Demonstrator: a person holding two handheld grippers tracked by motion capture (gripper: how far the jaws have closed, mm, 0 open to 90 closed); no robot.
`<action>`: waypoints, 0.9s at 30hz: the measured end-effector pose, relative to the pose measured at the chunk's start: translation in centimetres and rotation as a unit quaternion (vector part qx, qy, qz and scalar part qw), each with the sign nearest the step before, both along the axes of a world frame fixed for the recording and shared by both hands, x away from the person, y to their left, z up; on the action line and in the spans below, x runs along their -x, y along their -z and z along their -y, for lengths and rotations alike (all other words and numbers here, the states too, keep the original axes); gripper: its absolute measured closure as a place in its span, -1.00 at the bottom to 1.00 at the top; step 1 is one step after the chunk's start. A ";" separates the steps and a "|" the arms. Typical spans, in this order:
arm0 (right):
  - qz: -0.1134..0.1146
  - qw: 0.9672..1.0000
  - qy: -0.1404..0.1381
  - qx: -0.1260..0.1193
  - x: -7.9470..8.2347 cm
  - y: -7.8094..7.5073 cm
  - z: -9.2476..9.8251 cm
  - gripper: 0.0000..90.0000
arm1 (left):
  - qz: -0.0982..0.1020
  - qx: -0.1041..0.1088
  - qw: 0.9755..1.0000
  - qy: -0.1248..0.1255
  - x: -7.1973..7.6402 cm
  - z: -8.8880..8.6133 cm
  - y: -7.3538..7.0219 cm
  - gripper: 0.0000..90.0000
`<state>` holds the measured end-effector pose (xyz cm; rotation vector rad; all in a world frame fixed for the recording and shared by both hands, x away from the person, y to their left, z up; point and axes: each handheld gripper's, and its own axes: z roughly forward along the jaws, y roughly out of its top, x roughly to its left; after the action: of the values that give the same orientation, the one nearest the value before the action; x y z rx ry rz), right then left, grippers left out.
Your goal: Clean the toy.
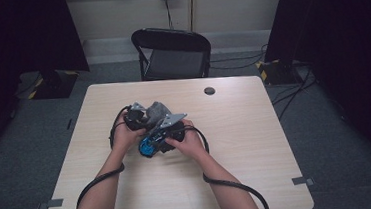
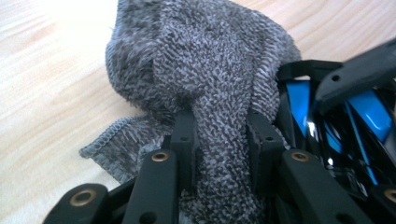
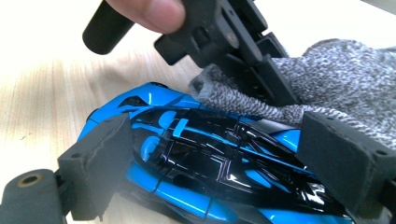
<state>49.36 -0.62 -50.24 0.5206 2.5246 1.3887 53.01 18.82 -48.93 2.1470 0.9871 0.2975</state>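
At the middle of the table a person holds both grippers close together. My left gripper is shut on a fold of a grey knitted cloth, which bunches up beyond the jaws. A blue and black toy car lies between the pads of my right gripper, which is shut on its sides. In the right gripper view the left gripper presses the cloth onto the car's top. From above, the cloth sits just behind the car.
A black folding chair stands beyond the table's far edge. A small dark round disc lies on the far right part of the tabletop. Black cables trail from both grippers toward the near edge.
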 end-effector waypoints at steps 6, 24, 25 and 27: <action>-0.014 1.000 -0.002 -0.009 -0.2 0.1 -0.1 -0.78 | -0.008 0.004 1.000 0.010 0.6 -0.9 -0.2 0.54; -0.023 1.000 0.000 -0.002 -0.1 -0.1 -0.5 -0.78 | -0.033 0.006 0.999 0.008 2.5 -3.4 -0.6 0.53; -0.023 1.000 0.000 -0.003 -0.1 -0.1 -0.5 -0.78 | -0.034 0.004 0.999 0.012 2.6 -3.6 -0.7 0.53; -0.023 1.000 0.000 -0.002 -0.1 -0.1 -0.6 -0.78 | -0.037 0.006 0.999 0.011 2.9 -3.9 -0.7 0.53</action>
<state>49.45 -0.07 -50.12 0.5595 2.5574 1.3989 50.14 22.75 -48.26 2.1694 1.0031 0.2013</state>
